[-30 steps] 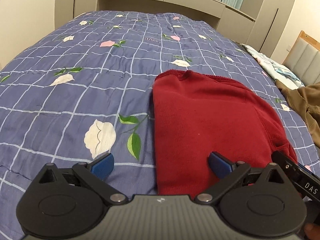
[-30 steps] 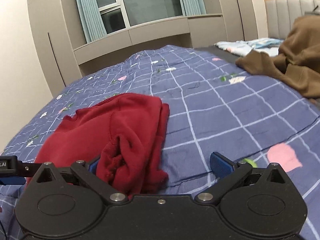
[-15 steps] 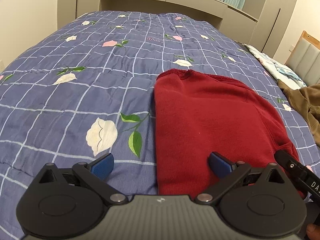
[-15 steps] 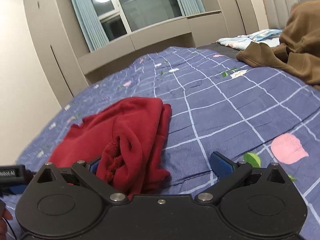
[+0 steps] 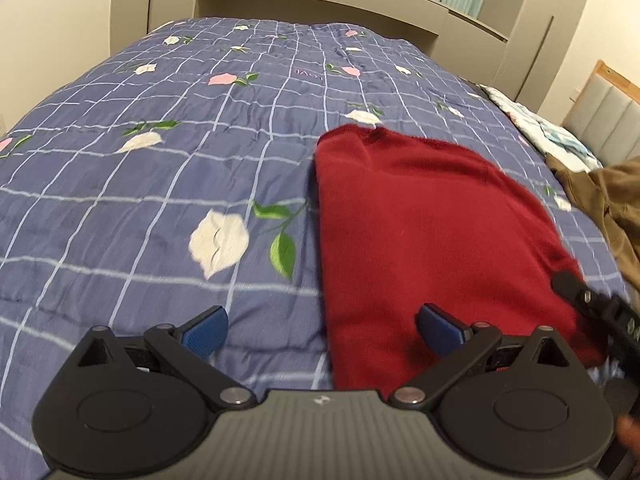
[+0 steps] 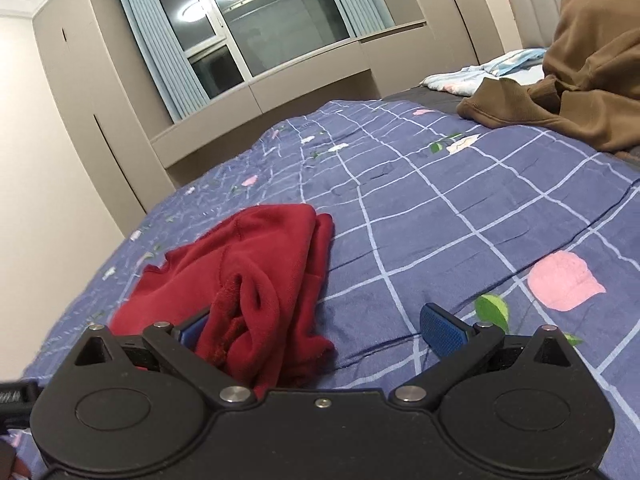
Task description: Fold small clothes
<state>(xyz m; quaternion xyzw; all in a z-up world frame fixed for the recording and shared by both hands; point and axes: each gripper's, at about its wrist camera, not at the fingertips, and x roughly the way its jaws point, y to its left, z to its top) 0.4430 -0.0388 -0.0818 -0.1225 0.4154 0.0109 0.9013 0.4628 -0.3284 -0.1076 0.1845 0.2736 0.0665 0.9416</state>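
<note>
A folded dark red garment (image 5: 432, 224) lies flat on the blue checked bedspread (image 5: 160, 184). My left gripper (image 5: 322, 330) is open above its near left edge, one blue pad over the cloth and one over the bedspread. In the right wrist view the red garment (image 6: 256, 268) shows its bunched, layered edge. My right gripper (image 6: 318, 326) is open there, its left pad behind the cloth folds and its right pad over bare bedspread. The other gripper's black tip (image 5: 592, 304) shows at the garment's right side.
A brown garment (image 6: 576, 80) is heaped at the bed's right, with a light patterned cloth (image 6: 488, 72) behind it. Beige cabinets and a curtained window (image 6: 256, 28) stand beyond the bed. A padded headboard (image 5: 604, 116) is at the right.
Both grippers have drawn back and lifted slightly from the red garment, and the right wrist view has tilted upward. The garment has stayed in place and both grippers stay open.
</note>
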